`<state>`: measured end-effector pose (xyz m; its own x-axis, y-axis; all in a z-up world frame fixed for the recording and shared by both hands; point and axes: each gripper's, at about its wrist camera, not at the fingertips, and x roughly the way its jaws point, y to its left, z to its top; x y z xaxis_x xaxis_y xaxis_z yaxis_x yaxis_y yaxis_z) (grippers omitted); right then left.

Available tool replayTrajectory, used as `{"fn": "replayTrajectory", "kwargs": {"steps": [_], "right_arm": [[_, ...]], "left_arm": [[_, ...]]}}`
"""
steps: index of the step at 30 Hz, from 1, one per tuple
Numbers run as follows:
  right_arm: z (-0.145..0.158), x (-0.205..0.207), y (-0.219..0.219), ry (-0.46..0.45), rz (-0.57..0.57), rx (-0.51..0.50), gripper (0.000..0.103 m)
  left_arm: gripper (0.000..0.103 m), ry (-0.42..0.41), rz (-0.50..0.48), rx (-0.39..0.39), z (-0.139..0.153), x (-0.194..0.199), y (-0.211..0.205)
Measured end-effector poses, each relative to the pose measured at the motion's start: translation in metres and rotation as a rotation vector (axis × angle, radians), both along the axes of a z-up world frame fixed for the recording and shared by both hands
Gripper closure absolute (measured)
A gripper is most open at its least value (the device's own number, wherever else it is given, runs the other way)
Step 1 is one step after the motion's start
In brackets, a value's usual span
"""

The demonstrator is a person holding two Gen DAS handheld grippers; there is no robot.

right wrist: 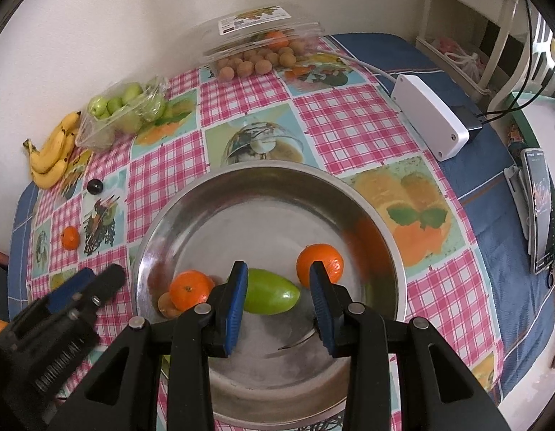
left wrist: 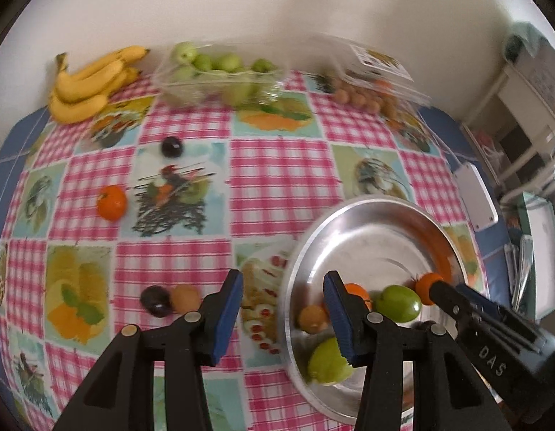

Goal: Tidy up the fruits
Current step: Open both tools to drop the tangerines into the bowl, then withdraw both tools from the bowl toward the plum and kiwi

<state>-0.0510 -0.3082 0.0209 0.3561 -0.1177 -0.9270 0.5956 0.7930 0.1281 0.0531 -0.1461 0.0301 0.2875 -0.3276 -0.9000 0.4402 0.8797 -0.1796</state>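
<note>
A steel bowl holds two tangerines, a green fruit and a small brown fruit. My right gripper is open just above the bowl, over the green fruit. My left gripper is open and empty over the bowl's left rim. On the cloth lie a loose tangerine, two dark plums and a brown fruit.
Bananas, a clear tub of green fruit and a clear box of brown fruit stand along the far wall. A white box with cables and a phone lie right of the bowl.
</note>
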Motion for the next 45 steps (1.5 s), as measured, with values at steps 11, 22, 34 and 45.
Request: {"fn": "replayTrajectory", "kwargs": {"steps": [11,22,34,45], "right_arm": [[0.0,0.002,0.012,0.023,0.043,-0.024,0.066],[-0.014,0.004,0.012,0.066,0.023,-0.021,0.048],[-0.025,0.006,0.011,0.089,0.02,-0.007,0.032],[-0.027,0.008,0.012,0.09,0.031,-0.01,0.012]], "left_arm": [[0.051,0.017,0.091,-0.014,0.005,0.017,0.035],[0.014,0.046,0.13,0.069,-0.014,0.024,0.043],[0.0,0.032,0.152,0.102,-0.022,0.027,0.049],[0.0,0.021,0.189,0.113,-0.025,0.031,0.057]]}}
